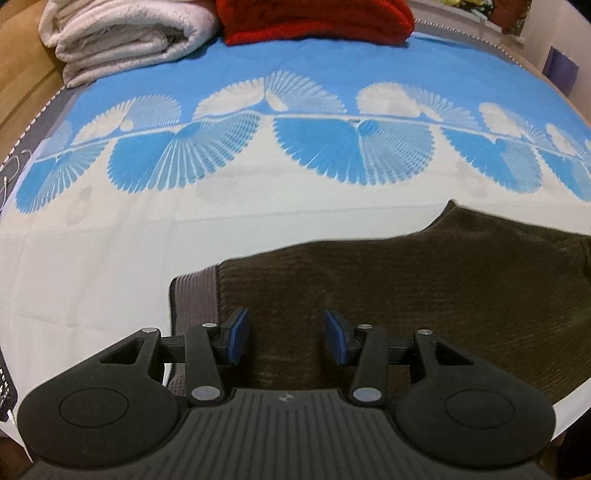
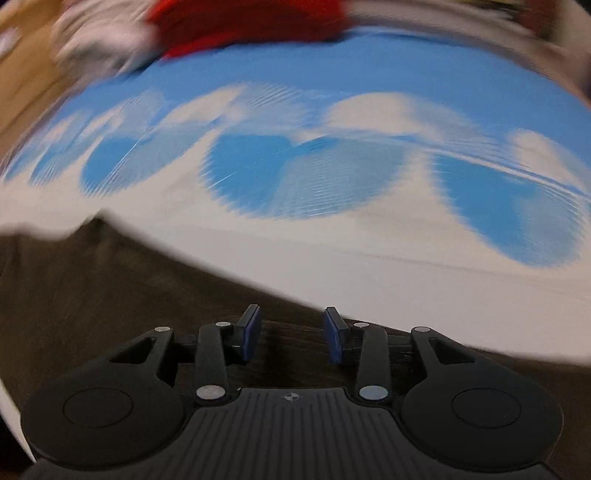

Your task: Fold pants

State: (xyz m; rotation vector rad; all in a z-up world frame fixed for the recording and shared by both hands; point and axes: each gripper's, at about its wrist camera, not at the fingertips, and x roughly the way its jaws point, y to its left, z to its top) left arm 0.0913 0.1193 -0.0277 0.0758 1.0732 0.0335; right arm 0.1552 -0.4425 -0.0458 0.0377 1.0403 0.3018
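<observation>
Dark brown ribbed pants (image 1: 424, 280) lie flat on the blue and white bedspread (image 1: 110, 240). Their grey ribbed waistband (image 1: 194, 306) is at the left end, just left of my left gripper (image 1: 287, 334). That gripper is open and empty, hovering over the pants near the waistband. In the blurred right wrist view the pants (image 2: 110, 288) fill the lower left. My right gripper (image 2: 291, 334) is open and empty over the pants' edge near the white part of the bedspread (image 2: 406, 266).
A folded white blanket (image 1: 122, 37) and a folded red knit (image 1: 314, 18) lie at the far edge of the bed. A tan surface (image 1: 18, 74) borders the bed on the far left. The red knit (image 2: 240, 22) shows blurred in the right wrist view.
</observation>
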